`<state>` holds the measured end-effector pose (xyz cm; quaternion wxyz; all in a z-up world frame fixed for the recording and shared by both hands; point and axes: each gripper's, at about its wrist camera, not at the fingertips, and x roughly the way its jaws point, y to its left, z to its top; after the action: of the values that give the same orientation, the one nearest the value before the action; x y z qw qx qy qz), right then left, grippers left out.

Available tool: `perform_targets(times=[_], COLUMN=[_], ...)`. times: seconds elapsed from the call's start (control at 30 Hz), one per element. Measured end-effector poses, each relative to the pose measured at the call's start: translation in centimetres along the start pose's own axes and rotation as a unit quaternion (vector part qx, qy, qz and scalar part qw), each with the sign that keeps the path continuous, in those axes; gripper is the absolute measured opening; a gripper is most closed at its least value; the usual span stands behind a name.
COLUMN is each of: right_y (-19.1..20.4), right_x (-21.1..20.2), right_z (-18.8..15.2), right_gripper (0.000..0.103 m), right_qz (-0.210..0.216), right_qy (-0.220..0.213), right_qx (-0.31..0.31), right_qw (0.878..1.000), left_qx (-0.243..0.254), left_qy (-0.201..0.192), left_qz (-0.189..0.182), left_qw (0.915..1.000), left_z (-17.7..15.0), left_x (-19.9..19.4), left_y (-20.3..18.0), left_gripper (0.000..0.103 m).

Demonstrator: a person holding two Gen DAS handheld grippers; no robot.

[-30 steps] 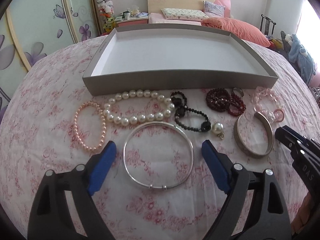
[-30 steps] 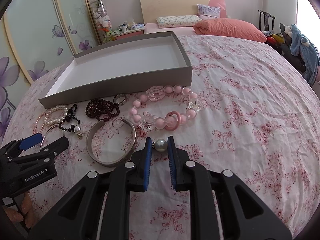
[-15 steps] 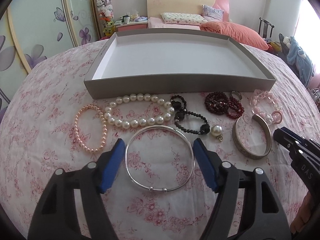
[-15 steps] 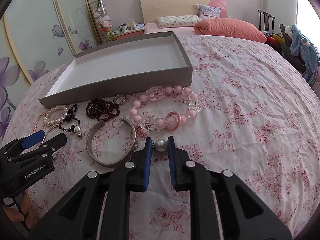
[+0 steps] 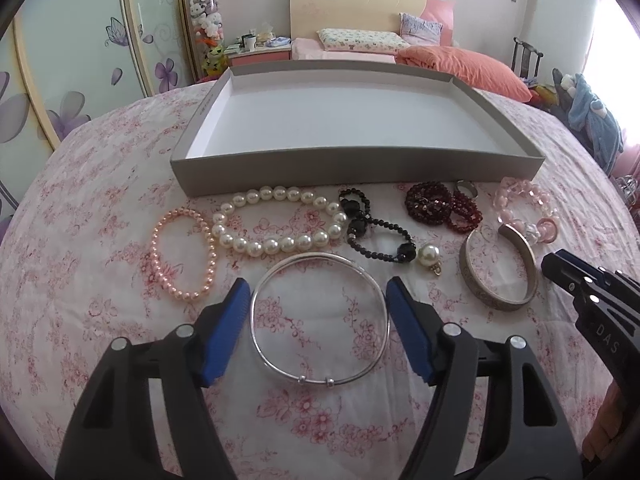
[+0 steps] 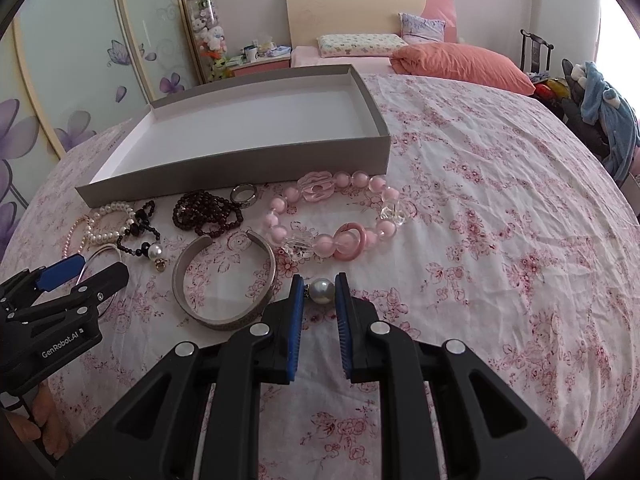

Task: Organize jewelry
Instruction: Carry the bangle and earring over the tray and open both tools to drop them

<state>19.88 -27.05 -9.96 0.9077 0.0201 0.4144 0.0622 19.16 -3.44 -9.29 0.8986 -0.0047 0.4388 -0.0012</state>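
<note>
Since a second ago the left gripper (image 5: 318,300) has narrowed; its blue fingers (image 5: 226,330) flank the silver bangle (image 5: 320,318) on the bed, touching or nearly (hard to tell). Right view: the right gripper (image 6: 320,292) pinches a grey pearl (image 6: 323,290).

In the right wrist view the left gripper (image 6: 68,276) covers most of the thin silver bangle (image 6: 102,249), and the pink pearl bracelet (image 6: 71,236) shows only as a sliver, perhaps behind the white pearls (image 6: 114,224). The engraving on the far ring (image 6: 243,194) is too small to read.
</note>
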Motion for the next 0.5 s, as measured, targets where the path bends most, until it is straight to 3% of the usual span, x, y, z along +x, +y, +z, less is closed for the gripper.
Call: perform_targets(times=[0.33, 0.5], right_y=[1.1, 2.3], right_x=[-4.4, -7.1], right_z=[0.7, 1.3], right_gripper=[0.017, 0.017], right_qz=[0.03, 0.042], right_qy=[-0.085, -0.155], right_qx=[-0.016, -0.036], right_qw=[0.996, 0.986], left_qx=[-0.01, -0.004], left_qy=[-0.078, -0.138], left_qz=[-0.003, 0.007], left_qw=[0.9969, 0.9904], left_z=[-0.3, 0.3], left_x=[-5.0, -8.1], left_y=[0.8, 0.7], left_gripper=[0.068, 0.068])
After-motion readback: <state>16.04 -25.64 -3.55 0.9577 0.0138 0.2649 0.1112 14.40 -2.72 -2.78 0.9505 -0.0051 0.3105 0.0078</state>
